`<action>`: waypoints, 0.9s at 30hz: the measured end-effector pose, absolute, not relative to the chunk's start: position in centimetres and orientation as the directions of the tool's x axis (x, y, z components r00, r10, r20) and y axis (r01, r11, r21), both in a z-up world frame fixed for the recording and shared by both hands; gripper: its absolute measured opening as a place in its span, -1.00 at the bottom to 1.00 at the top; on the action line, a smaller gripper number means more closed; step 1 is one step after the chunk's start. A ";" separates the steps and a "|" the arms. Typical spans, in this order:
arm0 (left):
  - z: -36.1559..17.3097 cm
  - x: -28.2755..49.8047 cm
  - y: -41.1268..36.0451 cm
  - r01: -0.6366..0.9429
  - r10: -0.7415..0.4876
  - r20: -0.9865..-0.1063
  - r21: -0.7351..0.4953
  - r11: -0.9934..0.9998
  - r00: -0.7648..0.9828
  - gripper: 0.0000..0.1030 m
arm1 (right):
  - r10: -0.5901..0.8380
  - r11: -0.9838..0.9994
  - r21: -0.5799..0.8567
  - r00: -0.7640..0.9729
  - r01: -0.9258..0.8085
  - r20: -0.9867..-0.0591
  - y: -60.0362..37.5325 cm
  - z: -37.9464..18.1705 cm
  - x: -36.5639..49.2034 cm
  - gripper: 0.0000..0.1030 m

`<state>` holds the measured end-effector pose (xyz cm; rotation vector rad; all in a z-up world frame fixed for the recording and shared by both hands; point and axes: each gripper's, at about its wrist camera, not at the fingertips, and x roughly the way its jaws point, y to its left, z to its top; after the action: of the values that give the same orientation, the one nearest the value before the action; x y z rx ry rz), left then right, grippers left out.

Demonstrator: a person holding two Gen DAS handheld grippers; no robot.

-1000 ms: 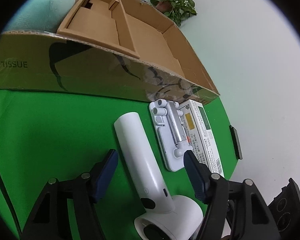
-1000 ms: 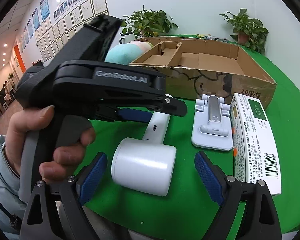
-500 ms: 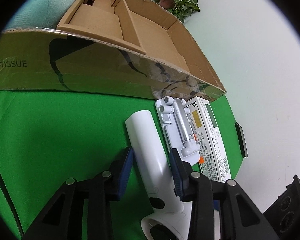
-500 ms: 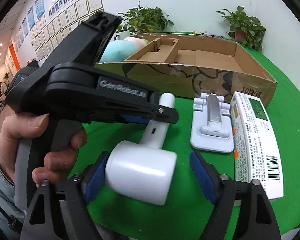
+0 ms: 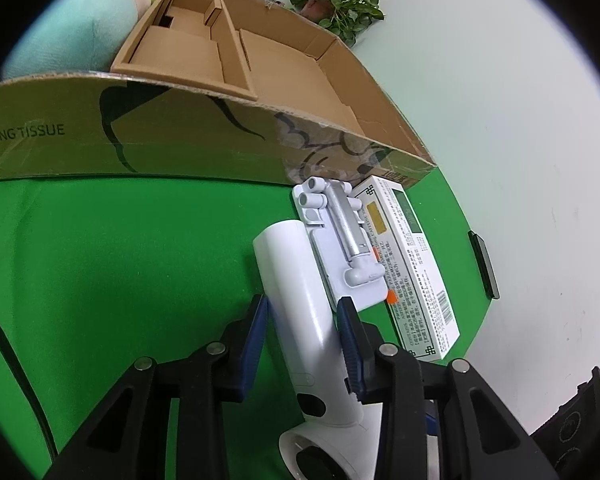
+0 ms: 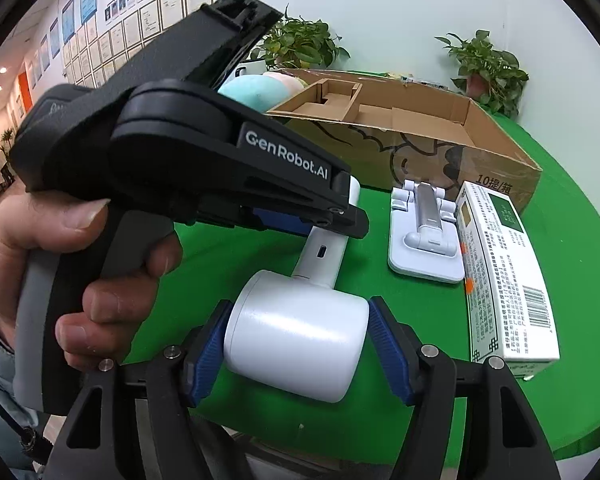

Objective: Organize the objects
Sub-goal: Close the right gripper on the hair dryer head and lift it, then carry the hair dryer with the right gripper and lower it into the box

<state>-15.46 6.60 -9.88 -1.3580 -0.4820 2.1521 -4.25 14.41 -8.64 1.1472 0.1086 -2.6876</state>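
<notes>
A white hair dryer [image 5: 300, 304] lies on the green table. My left gripper [image 5: 303, 330] is shut on its handle. My right gripper [image 6: 296, 344] is shut on its round barrel [image 6: 296, 336], a pad on each end. The left gripper body [image 6: 204, 168] fills the left of the right wrist view. A white phone stand [image 5: 340, 248] [image 6: 424, 236] and a white-green medicine box [image 5: 412, 264] [image 6: 504, 264] lie to the right of the dryer.
An open cardboard box [image 5: 148, 148] [image 6: 420, 148] with a cardboard insert stands behind the objects. A teal plush [image 5: 72, 36] sits behind its left end. Potted plants [image 6: 488, 68] stand at the back. A black object [image 5: 484, 264] lies at the table's right edge.
Both grippers went from wide open to shut on the hair dryer, the left on its handle, the right on its barrel. The left gripper also moved forward along the handle.
</notes>
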 end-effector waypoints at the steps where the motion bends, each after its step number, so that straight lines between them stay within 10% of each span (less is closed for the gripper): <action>1: -9.7 -15.4 6.5 -0.257 0.618 -0.706 -0.562 -0.786 -0.346 -0.35 | -0.168 -0.974 0.013 -0.676 0.228 -0.718 14.4 -8.7 -4.1 0.26; 27: -2.1 -13.7 8.1 -0.363 0.578 -0.647 -0.449 -0.816 -0.498 -0.44 | -0.115 -0.992 0.037 -0.734 0.121 -0.669 16.1 -6.2 -5.0 0.02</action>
<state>-13.73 8.06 -2.12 -1.1262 -0.3443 2.3010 -5.03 16.11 -6.24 1.0842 0.0142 -2.8131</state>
